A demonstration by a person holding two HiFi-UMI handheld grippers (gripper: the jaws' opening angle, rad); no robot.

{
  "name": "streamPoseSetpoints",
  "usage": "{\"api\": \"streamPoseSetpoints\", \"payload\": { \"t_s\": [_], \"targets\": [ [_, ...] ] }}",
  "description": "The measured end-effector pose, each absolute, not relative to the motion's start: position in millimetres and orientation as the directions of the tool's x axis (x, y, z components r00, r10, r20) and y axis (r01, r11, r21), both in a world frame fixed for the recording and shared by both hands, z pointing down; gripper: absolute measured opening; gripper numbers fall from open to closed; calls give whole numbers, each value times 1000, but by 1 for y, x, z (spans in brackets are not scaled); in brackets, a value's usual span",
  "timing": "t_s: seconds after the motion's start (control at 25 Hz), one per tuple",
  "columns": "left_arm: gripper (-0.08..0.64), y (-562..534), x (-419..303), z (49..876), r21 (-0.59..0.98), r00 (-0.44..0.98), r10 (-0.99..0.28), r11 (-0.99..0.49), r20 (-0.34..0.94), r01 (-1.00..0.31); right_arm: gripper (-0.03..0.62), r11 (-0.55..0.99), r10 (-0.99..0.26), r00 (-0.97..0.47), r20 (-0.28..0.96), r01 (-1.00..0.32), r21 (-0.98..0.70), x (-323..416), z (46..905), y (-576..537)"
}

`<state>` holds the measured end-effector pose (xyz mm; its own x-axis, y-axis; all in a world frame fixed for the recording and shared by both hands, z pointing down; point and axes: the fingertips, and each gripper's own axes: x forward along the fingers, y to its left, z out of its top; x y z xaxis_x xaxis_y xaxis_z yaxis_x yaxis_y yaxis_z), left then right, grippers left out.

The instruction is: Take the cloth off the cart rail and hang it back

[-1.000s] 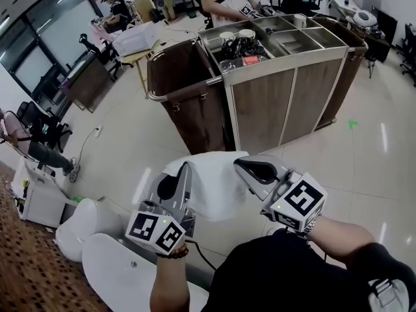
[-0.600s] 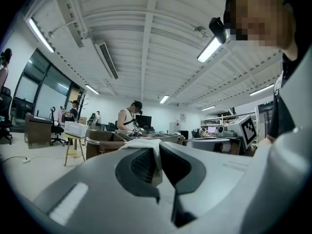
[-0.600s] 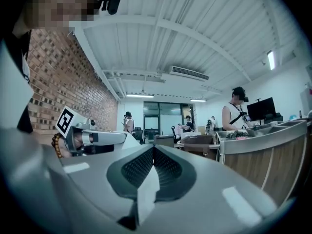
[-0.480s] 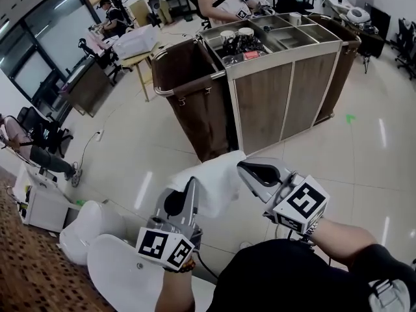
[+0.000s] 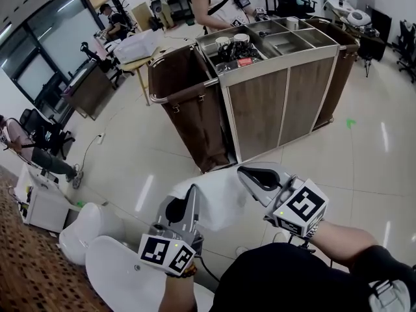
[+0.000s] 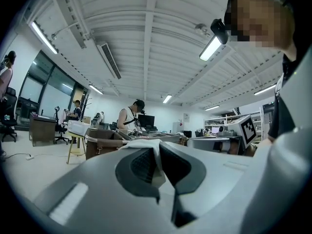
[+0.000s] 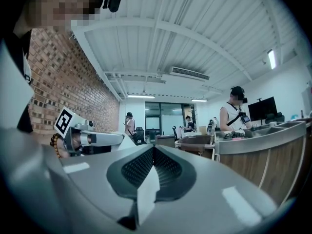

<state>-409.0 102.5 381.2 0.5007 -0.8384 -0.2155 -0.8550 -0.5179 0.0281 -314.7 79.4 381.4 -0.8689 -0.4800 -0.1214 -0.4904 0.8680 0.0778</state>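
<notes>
Cloth (image 5: 218,201) — inside left gripper (image 5: 192,189), right gripper (image 5: 242,171)

One white cloth (image 5: 218,199), two claws, left claw (image 5: 192,190) and right claw (image 5: 242,171), one wooden cart (image 5: 286,90), two white cups (image 5: 224,41).

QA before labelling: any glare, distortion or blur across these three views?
Head view: barrel distortion bows the wood-panelled steel-topped cart, light streaks glare on the glossy pale floor, the white cloth is sharp. Left gripper view: strong fisheye, dark corners, the ceiling tube light is blown out. Right gripper view: same dark rim, the red brick wall is crisp.
</notes>
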Motion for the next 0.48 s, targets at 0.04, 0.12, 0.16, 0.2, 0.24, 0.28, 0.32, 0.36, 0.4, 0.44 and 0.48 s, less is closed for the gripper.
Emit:
{"api": "streamPoseSetpoints", "payload": {
  "t_s": [0.04,0.12,0.16,0.2,0.24,0.28,0.32,0.36,0.4,0.44,0.48],
  "targets": [
    [11,101,-408,380,28,497,-841,-514,-217,-857,0,870,-476,-870,-126,-487,75,-313,381,78],
    [11,98,-404,380,28,486,-846,-504,-219,-863,0,878,-459,-876,-149,-473,75,-309,379,77],
    [9,96,-403,379,28,481,-849,-498,-219,-867,0,880,-454,-877,-156,-469,76,-307,378,76],
    [11,93,-401,378,27,476,-852,-493,-220,-870,0,881,-451,-878,-158,-467,76,-305,378,74],
    [11,91,-399,378,25,471,-854,-488,-220,-873,0,881,-452,-878,-158,-467,76,-303,377,71],
    [11,88,-398,378,24,467,-857,-483,-219,-875,0,880,-455,-877,-154,-469,75,-301,377,68],
    [11,85,-396,379,22,464,-859,-479,-218,-877,0,879,-458,-877,-146,-471,69,-300,377,65],
    [11,83,-395,380,21,461,-861,-476,-217,-879,0,881,-459,-878,-137,-469,56,-299,379,65],
    [11,82,-394,382,21,459,-862,-474,-215,-880,0,885,-457,-880,-127,-465,38,-299,381,65],
    [9,81,-394,383,22,457,-863,-472,-213,-881,0,887,-454,-882,-125,-461,29,-299,382,66],
    [11,81,-393,385,22,456,-864,-471,-212,-882,0,887,-452,-882,-134,-461,40,-298,382,65]
  ]
}}
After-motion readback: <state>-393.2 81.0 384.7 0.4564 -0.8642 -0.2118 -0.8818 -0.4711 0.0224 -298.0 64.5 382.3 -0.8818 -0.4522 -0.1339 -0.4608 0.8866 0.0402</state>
